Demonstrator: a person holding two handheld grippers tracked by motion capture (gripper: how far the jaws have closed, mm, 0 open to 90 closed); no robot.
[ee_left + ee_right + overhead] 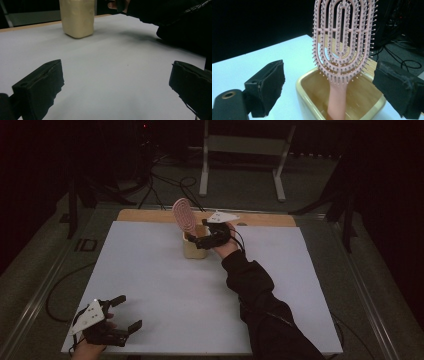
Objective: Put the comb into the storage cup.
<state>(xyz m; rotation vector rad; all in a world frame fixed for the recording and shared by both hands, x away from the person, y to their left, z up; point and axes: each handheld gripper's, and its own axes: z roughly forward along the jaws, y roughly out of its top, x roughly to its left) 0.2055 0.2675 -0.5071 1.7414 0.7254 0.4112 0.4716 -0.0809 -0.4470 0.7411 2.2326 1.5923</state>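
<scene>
A dim lab or recording studio rather than a home: black cables [165, 182] snake across the grey carpeted floor [240, 182] at the top of the frame, a white metal stand [243, 150] sits behind, and the white-topped table [150, 285] has aluminium rails [37, 295] along its left edge

Glossy plastic hairbrush [343, 37], smooth cream holder [312, 105]

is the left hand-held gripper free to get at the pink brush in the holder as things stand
Probably not yet: the right hand-held gripper and its sleeve flank the pink brush, while the left hand-held gripper, jaws open, sits at the near table corner.
</scene>
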